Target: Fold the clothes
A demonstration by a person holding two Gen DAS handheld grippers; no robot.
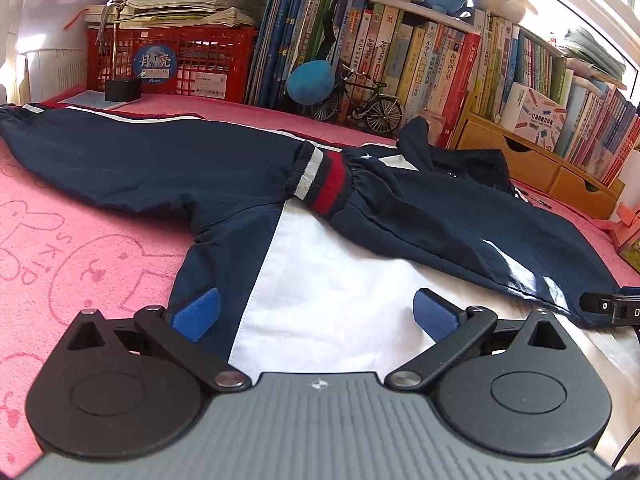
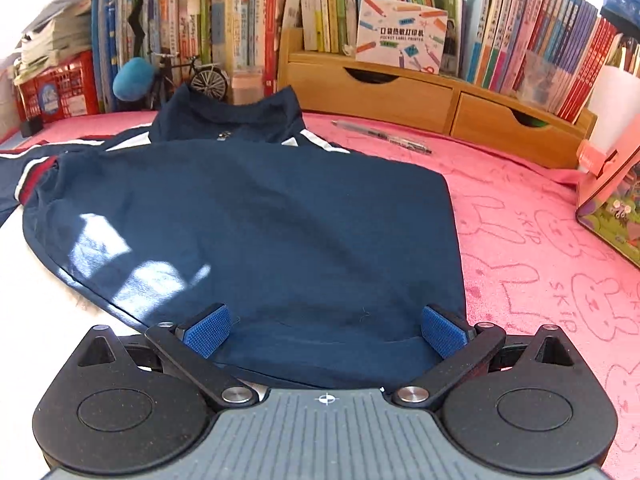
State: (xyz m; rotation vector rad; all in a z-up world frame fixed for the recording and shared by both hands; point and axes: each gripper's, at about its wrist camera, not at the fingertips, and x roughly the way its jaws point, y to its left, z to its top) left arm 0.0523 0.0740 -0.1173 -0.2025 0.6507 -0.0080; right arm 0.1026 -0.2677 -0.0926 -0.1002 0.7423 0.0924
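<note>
A navy and white jacket (image 1: pixel 328 272) lies flat on the pink towel (image 1: pixel 80 248). One navy sleeve (image 1: pixel 160 160) stretches out to the left. The other sleeve (image 1: pixel 452 216) is folded across the body, its striped cuff (image 1: pixel 320 180) near the middle. My left gripper (image 1: pixel 316 314) stands open over the white panel at the near hem, nothing between its blue pads (image 1: pixel 198 314). In the right wrist view the folded navy side (image 2: pixel 260 220) fills the middle, collar (image 2: pixel 228 116) at the far end. My right gripper (image 2: pixel 326 330) is open, its pads (image 2: pixel 210 330) spread over the near navy edge.
Book rows (image 1: pixel 420 48) and wooden drawers (image 2: pixel 400 92) line the far edge. A red crate (image 1: pixel 172 60) with paper stacks stands far left, a toy bicycle (image 1: pixel 360 100) beside it. A pen (image 2: pixel 384 138) lies on the towel, and a pink box (image 2: pixel 612 196) stands at right.
</note>
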